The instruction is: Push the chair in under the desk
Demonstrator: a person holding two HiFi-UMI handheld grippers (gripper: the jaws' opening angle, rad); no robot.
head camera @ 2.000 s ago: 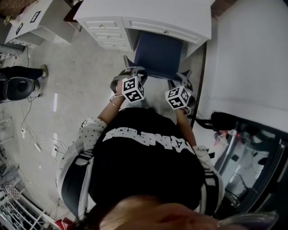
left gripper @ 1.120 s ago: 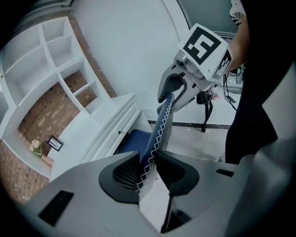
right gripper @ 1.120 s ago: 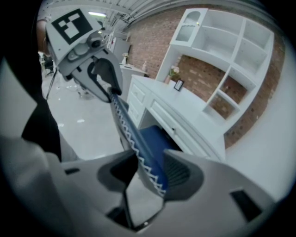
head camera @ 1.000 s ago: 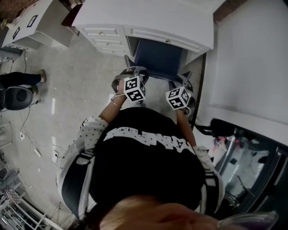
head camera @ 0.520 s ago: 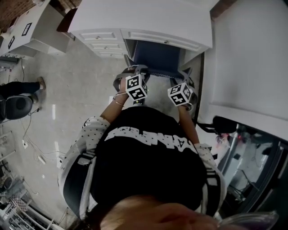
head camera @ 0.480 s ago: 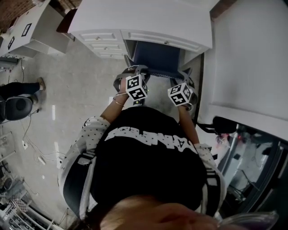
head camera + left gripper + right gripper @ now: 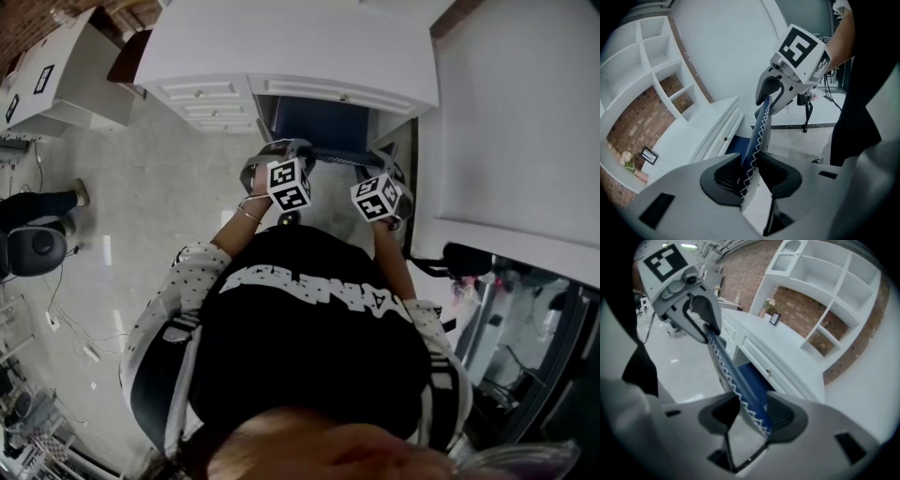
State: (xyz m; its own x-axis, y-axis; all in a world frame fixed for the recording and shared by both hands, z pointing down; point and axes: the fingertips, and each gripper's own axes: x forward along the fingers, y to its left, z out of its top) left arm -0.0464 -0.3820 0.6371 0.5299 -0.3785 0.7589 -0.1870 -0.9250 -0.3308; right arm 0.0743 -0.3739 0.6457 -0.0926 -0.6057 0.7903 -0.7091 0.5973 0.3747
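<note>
A blue chair (image 7: 319, 124) with white zigzag stitching stands with its seat partly under the white desk (image 7: 291, 42). Both grippers hold the top edge of its backrest (image 7: 335, 157). My left gripper (image 7: 277, 150) is shut on the backrest's left end, and the stitched edge (image 7: 757, 133) runs between its pads (image 7: 725, 179). My right gripper (image 7: 387, 162) is shut on the right end, where the edge (image 7: 725, 365) passes between its jaws (image 7: 753, 416). Each gripper shows in the other's view: the right gripper (image 7: 774, 93) and the left gripper (image 7: 696, 310).
The desk has drawers (image 7: 202, 103) left of the knee gap. A white wall unit (image 7: 525, 122) closes the right side, with a black stand (image 7: 469, 258) below it. A second white table (image 7: 52, 80) stands at the upper left. Cables (image 7: 70, 314) lie on the floor.
Both grippers have moved toward the desk with the backrest in them. The chair has slid further under the desk, so less of the blue seat shows.
</note>
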